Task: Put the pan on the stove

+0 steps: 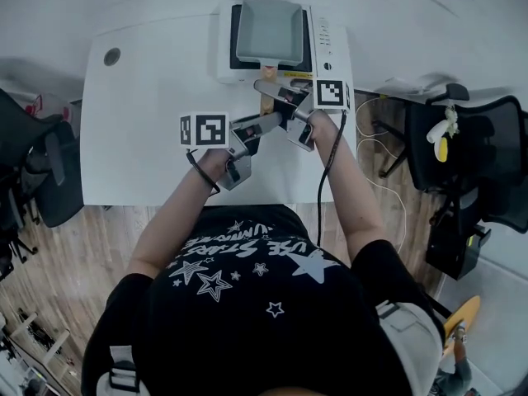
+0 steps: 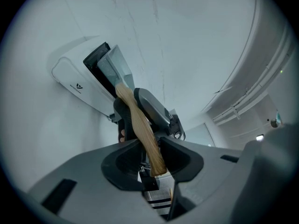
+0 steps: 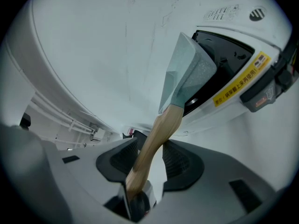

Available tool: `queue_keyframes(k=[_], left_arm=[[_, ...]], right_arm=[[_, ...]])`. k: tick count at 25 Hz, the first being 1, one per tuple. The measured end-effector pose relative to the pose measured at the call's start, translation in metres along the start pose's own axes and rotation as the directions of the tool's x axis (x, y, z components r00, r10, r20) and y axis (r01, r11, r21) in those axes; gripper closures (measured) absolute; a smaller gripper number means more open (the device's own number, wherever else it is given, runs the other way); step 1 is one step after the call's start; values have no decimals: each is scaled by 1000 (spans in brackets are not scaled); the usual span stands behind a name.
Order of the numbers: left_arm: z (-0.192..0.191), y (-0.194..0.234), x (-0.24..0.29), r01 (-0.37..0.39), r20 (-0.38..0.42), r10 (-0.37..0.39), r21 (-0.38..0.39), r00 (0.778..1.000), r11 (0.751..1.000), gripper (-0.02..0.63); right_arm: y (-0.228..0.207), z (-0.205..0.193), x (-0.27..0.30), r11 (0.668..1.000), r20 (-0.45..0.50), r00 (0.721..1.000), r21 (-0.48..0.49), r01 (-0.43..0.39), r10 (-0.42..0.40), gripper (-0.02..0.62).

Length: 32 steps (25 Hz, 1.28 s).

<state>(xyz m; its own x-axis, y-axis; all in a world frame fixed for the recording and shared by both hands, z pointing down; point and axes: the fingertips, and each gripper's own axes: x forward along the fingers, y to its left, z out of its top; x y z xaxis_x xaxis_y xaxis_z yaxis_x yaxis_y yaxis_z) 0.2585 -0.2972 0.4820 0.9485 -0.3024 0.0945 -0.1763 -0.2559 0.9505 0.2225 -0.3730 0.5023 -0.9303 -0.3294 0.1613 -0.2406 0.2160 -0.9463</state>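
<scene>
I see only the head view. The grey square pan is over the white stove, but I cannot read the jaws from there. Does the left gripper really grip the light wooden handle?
Observer: Yes. In the left gripper view, the left gripper is closed on the end of the light wooden handle, touching it from both sides.
Operator: And the right one, is it closed the same way?
Observer: No. The right gripper has the handle between its jaws, but the right gripper view shows a white gap beside one jaw, so it does not clamp.
</scene>
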Motion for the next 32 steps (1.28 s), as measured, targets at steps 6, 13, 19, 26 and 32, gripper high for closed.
queue_keyframes(k=[6,13,19,26,32], left_arm=[[-3,7,5,-38,30,38,2,999,999,483],[-7,10,5,-64,36,64,9,997,998,485],[-9,12,11,-73,35,72,12,997,997,485],[-10,15,14,-94,25,94,22,995,995,485],[-9,16,12,-102,44,101,16,994,995,485]], right_arm=[[-8,-2,-1,1000,-58,998,-21,10,-12,433],[-7,-6,2,1000,-81,997,-24,-15,13,434],[-9,-3,-3,999,-77,997,-47,-13,9,434],[-12,-4,-4,1000,-49,999,-13,-2,1,436],[-10,-4,-2,1000,-14,1000,4,-20,20,434]])
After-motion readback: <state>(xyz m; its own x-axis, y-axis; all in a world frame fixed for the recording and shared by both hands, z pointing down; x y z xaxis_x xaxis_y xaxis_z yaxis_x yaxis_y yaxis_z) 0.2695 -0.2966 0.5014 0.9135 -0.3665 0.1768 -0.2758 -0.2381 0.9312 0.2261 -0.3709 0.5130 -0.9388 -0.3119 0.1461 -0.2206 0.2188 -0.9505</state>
